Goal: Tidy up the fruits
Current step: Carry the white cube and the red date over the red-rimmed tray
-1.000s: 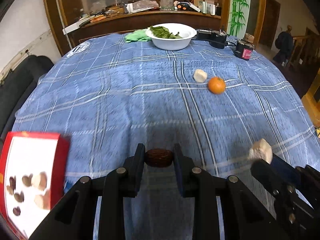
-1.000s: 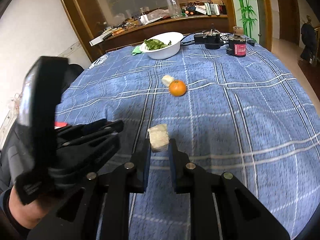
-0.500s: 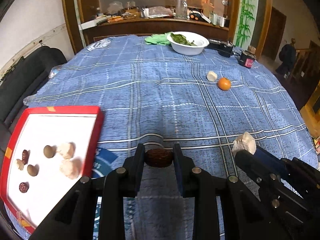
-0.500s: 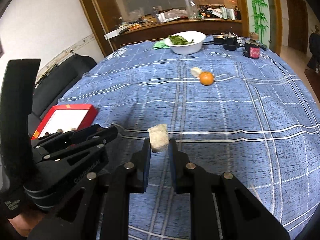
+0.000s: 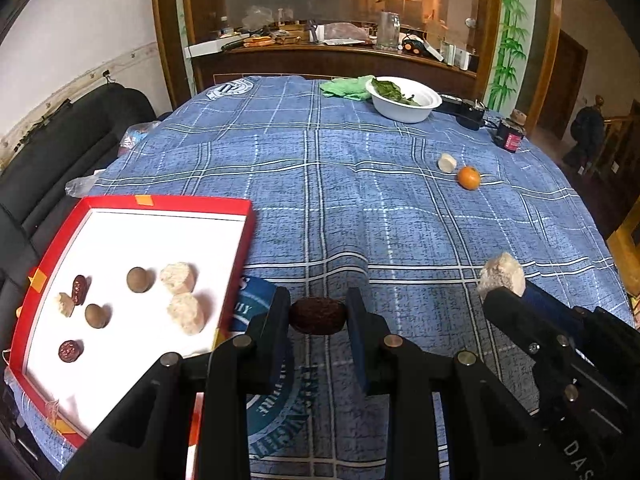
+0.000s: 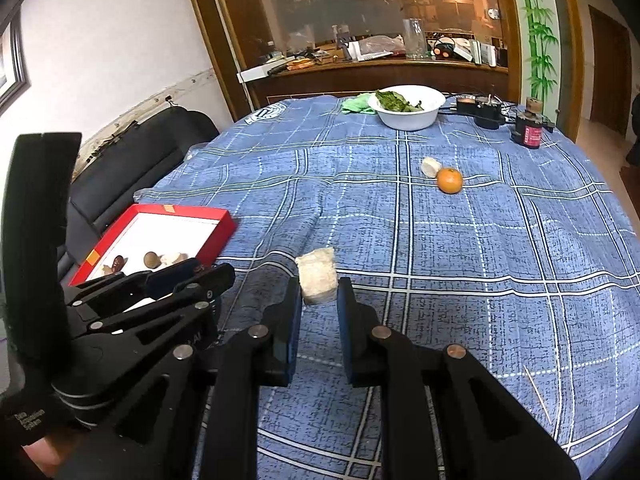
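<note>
My left gripper (image 5: 318, 315) is shut on a dark brown date (image 5: 318, 316), held above the blue checked cloth just right of the red tray (image 5: 248, 236). The tray's white floor carries several pieces: dates, round brown fruits and pale chunks. My right gripper (image 6: 318, 290) is shut on a pale fruit chunk (image 6: 318, 278); the same chunk (image 5: 502, 274) shows at the right in the left wrist view. An orange (image 5: 469, 177) and a pale piece (image 5: 447, 162) lie far back on the cloth. In the right wrist view the left gripper (image 6: 216, 278) sits at lower left before the tray (image 6: 212, 236).
A white bowl of greens (image 5: 404, 98) and a green cloth (image 5: 346, 88) stand at the table's far edge, with black devices and a small jar (image 5: 510, 136) to the right. A black sofa (image 5: 60, 152) runs along the left. A thin stick (image 6: 538, 396) lies at right.
Both grippers have travelled left with their fruit still held. The red tray has come fully into view at the left, and the orange has slid away toward the right.
</note>
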{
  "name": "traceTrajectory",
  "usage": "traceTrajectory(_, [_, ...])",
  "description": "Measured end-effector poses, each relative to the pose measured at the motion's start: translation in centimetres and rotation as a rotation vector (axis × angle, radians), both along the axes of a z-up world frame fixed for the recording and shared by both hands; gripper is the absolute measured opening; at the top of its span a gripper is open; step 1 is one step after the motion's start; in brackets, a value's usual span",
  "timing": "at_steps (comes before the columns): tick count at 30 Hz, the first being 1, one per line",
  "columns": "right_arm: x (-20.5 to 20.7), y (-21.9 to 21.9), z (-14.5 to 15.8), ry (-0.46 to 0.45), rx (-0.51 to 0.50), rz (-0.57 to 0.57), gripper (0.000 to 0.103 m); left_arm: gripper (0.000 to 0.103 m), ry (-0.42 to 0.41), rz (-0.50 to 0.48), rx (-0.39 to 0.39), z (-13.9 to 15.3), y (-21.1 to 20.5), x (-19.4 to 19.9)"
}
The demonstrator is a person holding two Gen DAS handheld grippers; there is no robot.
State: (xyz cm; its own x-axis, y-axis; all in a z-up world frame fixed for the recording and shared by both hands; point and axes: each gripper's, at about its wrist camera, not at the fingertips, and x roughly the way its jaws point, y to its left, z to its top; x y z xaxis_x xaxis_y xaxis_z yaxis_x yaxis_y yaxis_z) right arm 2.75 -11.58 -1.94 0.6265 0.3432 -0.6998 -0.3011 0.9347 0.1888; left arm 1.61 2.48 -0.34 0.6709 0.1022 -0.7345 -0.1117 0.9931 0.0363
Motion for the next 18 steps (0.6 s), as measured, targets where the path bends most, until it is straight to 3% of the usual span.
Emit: traceTrajectory(18, [-1.3,1.6,0.8,-0.025,0.005,0.042,0.019,0.027,-0.01,0.059,-0.015,0.1,2.5,-1.5])
